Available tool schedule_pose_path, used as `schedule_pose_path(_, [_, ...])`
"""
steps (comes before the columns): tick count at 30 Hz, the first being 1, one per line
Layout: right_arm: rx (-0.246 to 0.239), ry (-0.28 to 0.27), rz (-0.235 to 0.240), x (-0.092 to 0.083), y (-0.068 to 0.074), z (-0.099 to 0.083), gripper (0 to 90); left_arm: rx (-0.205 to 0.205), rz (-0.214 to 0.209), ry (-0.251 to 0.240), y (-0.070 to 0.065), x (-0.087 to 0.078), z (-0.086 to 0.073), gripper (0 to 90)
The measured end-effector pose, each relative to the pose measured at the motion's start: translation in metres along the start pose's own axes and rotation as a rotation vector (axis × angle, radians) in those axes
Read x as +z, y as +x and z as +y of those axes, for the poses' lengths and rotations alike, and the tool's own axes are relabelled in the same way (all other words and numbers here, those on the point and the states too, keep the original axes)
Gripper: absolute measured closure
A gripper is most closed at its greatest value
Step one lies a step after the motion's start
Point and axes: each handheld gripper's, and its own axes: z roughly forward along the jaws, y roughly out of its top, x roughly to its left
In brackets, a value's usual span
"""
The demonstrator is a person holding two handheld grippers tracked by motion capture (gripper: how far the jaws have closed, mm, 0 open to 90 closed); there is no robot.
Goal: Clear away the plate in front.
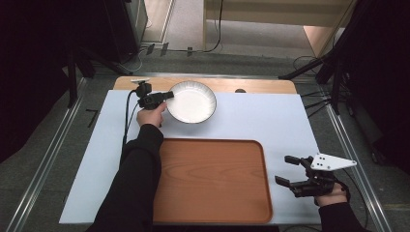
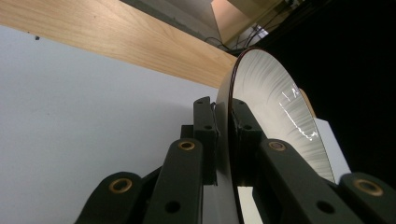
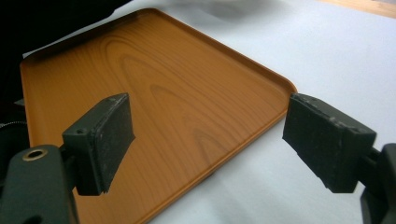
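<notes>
Now: left gripper (image 1: pixel 167 95) clamped on bowl (image 1: pixel 192 101) at its left rim, one jaw inside, one outside; grip confirmed in left gripper view, rim of bowl (image 2: pixel 275 107) pinched between pads (image 2: pixel 205 135). Bowl white, dark-edged, near far edge of white mat (image 1: pixel 270 121), left of centre, beyond tray (image 1: pixel 212 179). Appears tilted and partly lifted; whether the far side still touches mat, cannot tell.

Right gripper (image 1: pixel 290 170) wide open, holding nothing, hovering off right edge of tray; same jaws seen in right gripper view spread over right edge of tray (image 3: pixel 154 107).

Likely step: carry bowl to tray.

Advice:
- Keep squeeze firm; single-point rim hold lets bowl swing.
- Lift until whole base clears mat before moving toward near edge.
- Clear raised tray lip, then lower level onto wood.
- Release only once base sits flat.
- Keep right gripper off the path, ready to steady tray.
</notes>
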Motion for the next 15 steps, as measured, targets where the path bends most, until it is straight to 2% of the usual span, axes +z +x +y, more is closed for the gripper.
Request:
schedule_pose_path(5, [0.001, 0.001, 0.000, 0.000, 0.000, 0.000, 17.0, 0.015, -0.030, 0.016, -0.005, -0.012, 0.003, 84.3])
schedule_pose_path(8, [0.004, -0.002, -0.003, 0.000, 0.000, 0.000, 17.0, 0.008, -0.059, 0.023, -0.006, -0.018, 0.002, 84.3])
schedule_pose_path(15, [0.002, -0.001, -0.003, 0.000, 0.000, 0.000, 17.1, -0.004, -0.084, 0.041, -0.007, -0.030, -0.003, 84.3])
